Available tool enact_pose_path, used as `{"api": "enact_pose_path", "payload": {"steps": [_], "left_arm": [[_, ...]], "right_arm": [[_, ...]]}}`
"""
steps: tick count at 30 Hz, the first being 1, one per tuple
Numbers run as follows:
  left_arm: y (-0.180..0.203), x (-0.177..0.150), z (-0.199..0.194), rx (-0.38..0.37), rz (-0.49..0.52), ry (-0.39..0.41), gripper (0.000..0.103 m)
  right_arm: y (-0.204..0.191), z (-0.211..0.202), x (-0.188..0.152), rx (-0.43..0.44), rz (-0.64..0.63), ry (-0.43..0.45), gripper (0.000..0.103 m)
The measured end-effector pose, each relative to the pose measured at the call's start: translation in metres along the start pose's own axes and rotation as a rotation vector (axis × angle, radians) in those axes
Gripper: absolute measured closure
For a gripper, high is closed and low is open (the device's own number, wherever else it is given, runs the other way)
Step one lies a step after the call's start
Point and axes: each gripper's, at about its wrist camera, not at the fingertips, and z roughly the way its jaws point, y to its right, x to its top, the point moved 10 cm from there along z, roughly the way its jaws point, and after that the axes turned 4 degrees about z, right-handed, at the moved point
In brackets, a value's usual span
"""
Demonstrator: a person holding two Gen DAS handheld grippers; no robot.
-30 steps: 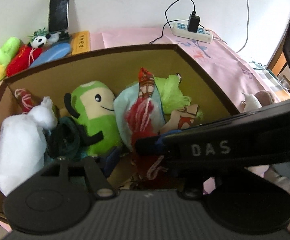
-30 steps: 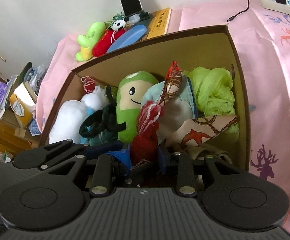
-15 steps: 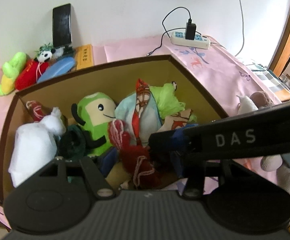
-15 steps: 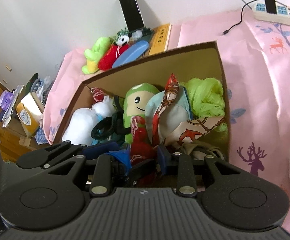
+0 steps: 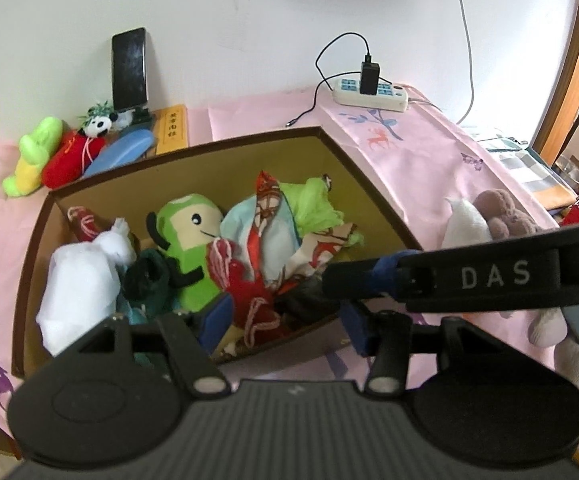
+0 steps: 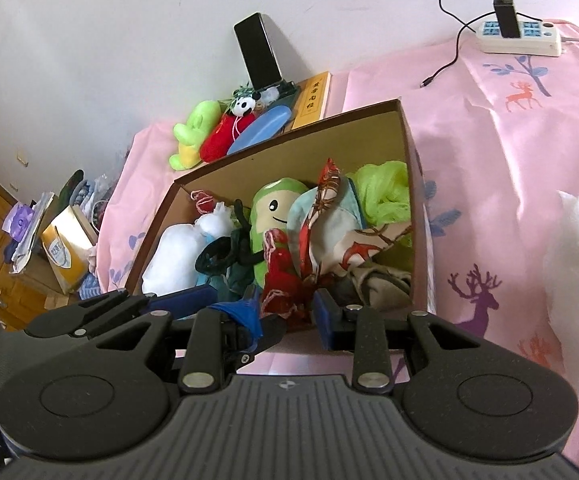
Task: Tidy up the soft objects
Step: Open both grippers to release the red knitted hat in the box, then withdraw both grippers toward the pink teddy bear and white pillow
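The left gripper (image 5: 285,324) hovered with fingers spread and nothing between them. The right gripper (image 6: 287,314) had narrowed its fingers to pinch the lower end of the red knit piece (image 6: 279,276). This was just past the near rim of the cardboard box (image 6: 405,200). Ahead of the fingers the box was crowded, with a green plush (image 5: 187,248) at mid-depth. To their right, bare pink cloth (image 6: 489,160) ran to a white plush (image 5: 465,224). A power strip (image 5: 369,94) lay by the far wall.
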Motion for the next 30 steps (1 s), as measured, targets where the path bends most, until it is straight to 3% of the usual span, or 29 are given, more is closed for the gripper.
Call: {"api": "enact_pose_path", "payload": {"steps": [6,30], "left_arm": [[0.011,-0.008,-0.008,0.005,-0.002,-0.006,0.05],[0.065,-0.051,0.006,-0.035,0.015,-0.152,0.046]], "right_arm": [[0.004,-0.011,-0.01,0.0,0.013,0.009,0.089],[0.057,-0.047,-0.057,-0.078,0.116,-0.001,0.089]]}}
